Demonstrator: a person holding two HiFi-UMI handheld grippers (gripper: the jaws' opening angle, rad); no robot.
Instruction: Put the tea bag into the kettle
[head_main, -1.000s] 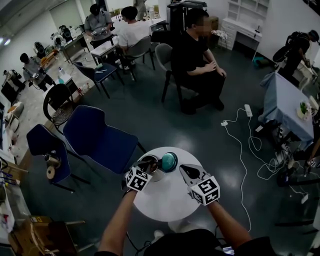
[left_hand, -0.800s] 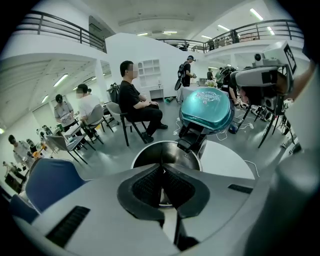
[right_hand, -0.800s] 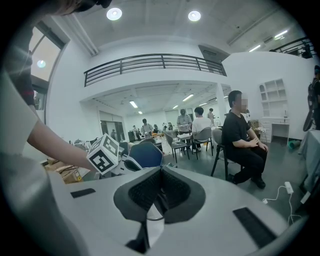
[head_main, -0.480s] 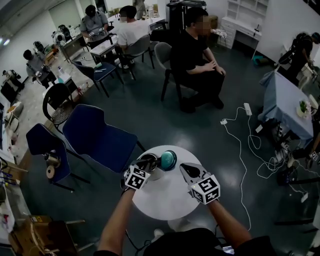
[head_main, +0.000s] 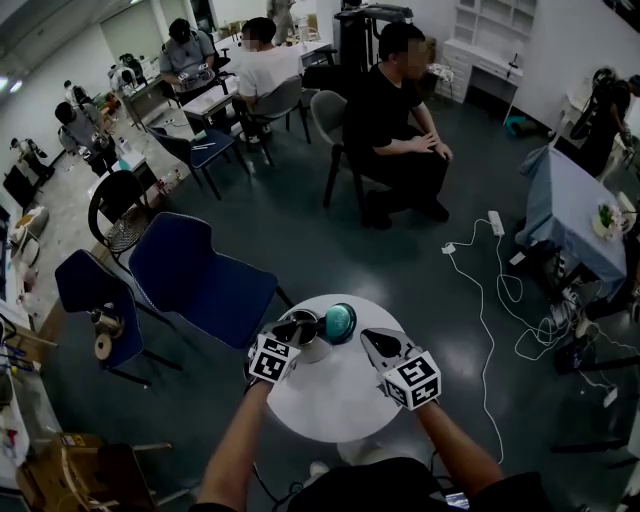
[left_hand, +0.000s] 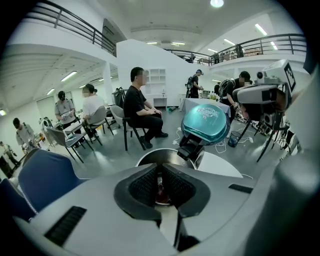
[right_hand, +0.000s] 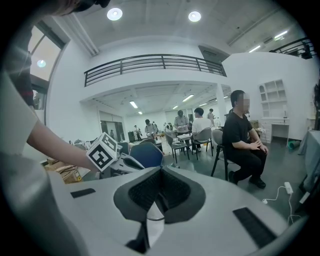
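The left gripper (left_hand: 161, 172) has its jaws pinched on a small pale and reddish item, judged to be the tea bag (left_hand: 162, 193), directly above the open mouth of the kettle (left_hand: 150, 156). The teal lid (left_hand: 206, 122) stands hinged up at the far side of the kettle. The bag is judged light, soft and easily torn: hold it by its upper edge. The right gripper (right_hand: 160, 187), right of the kettle, has its jaws pressed together on nothing. The round white bench (head_main: 340, 400) under the kettle looks smooth. Beyond the kettle are blue chairs (head_main: 200, 275) and seated people.
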